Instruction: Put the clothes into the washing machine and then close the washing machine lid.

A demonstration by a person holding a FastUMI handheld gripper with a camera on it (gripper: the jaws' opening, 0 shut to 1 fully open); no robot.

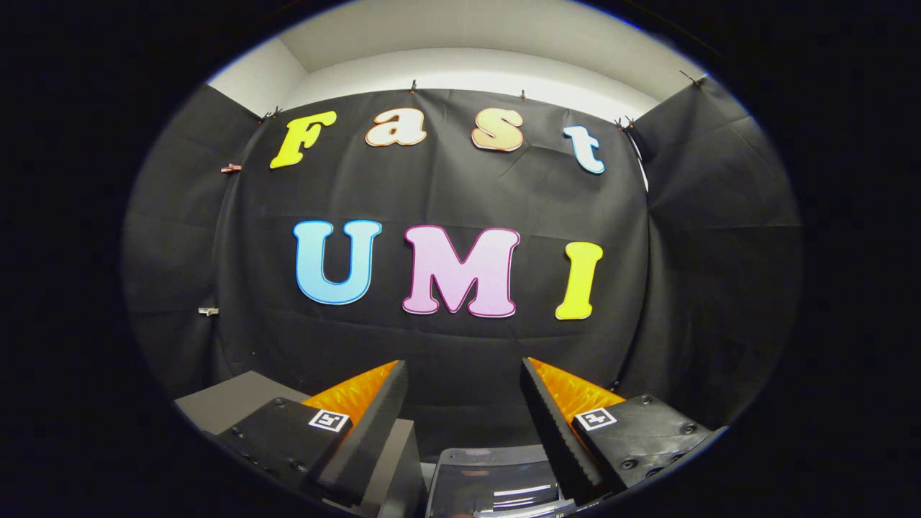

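So the gripper [460,374] sits wide open, holding nothing, washing machine lid [496,482] low between its fingers, grey box [223,399] off left.

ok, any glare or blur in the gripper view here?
Gripper view: sharp, no motion blur; strong fisheye bend along the black cloth wall; white glare streaks on the glossy transparent lid below the open tongs; bright band on the pale upper wall; grey box evenly lit.
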